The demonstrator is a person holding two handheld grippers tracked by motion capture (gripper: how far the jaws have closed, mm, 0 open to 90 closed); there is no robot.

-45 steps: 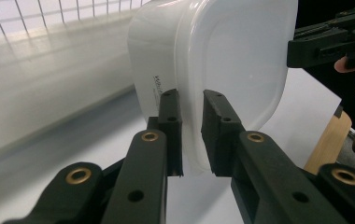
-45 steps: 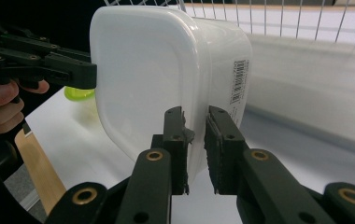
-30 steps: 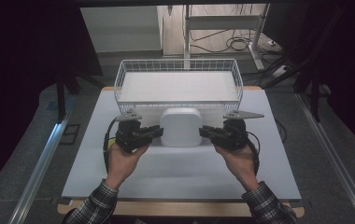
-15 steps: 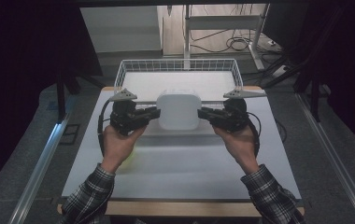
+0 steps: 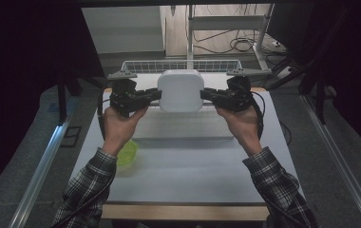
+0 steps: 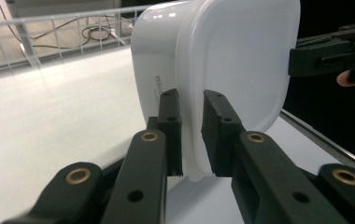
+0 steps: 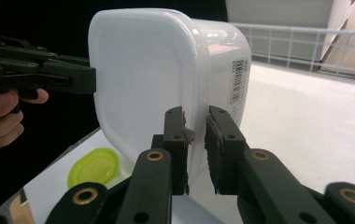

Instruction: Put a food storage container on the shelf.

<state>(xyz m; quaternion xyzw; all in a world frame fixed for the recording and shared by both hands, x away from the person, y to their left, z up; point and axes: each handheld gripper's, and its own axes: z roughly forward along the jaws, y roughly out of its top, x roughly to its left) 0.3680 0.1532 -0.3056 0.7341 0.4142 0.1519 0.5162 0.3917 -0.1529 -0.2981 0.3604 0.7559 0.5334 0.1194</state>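
A white plastic container [image 5: 180, 90] with rounded corners hangs in the air above the table, held from both sides. My left gripper [image 5: 157, 96] is shut on the rim at its left edge, and my right gripper [image 5: 204, 95] is shut on the rim at its right edge. In the left gripper view the black jaws pinch the thin rim of the container [image 6: 222, 65], with the other gripper [image 6: 334, 56] beyond it. In the right gripper view the jaws clamp the rim of the container [image 7: 166, 74], which carries a barcode label [image 7: 237, 80].
A white wire basket [image 5: 178, 65] stands at the back of the white table [image 5: 197, 166]. A yellow-green lid [image 5: 126, 153] lies on the table under the left forearm, also seen as the lid [image 7: 94, 167]. Dark curtains flank the table; cables lie on the floor behind.
Both grippers have lifted the container up and towards the camera, from resting low in front of the basket to well above the table. The lid has come into view.
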